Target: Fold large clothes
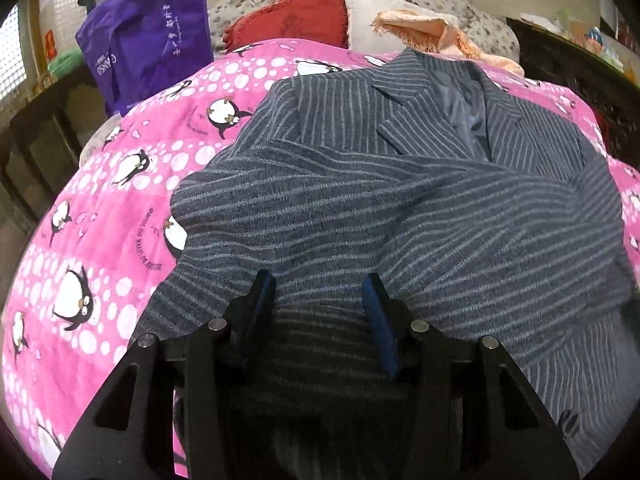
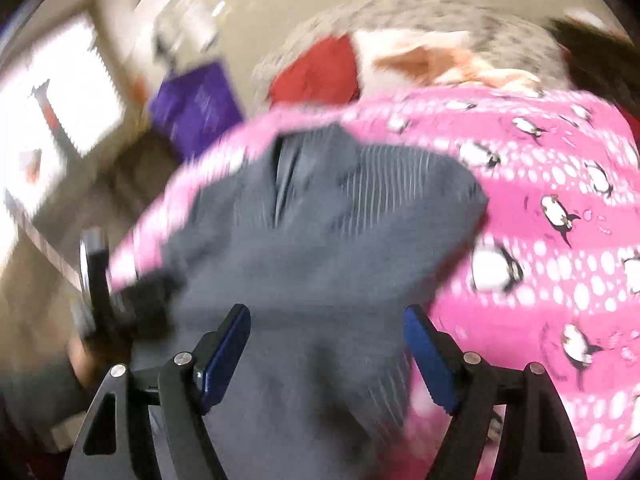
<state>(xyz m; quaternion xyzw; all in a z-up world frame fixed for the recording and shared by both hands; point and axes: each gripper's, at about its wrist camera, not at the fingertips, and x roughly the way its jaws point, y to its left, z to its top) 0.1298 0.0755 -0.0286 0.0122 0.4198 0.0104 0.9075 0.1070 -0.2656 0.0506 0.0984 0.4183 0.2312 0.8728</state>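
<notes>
Striped jacket (image 1: 400,184) lies on the pink quilt (image 1: 100,216) (penguin print); left gripper (image 1: 320,284) and right gripper (image 2: 326,316) hang above it, jaws apart, holding nothing.

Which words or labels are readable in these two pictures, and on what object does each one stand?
"GANSO": white print on the purple bag, reads sideways.
White characters beside it on the bag: too small to read.
Curved dark lettering on the pink penguin blanket: too distorted to read.
Right wrist view: blurred, nothing readable.
</notes>
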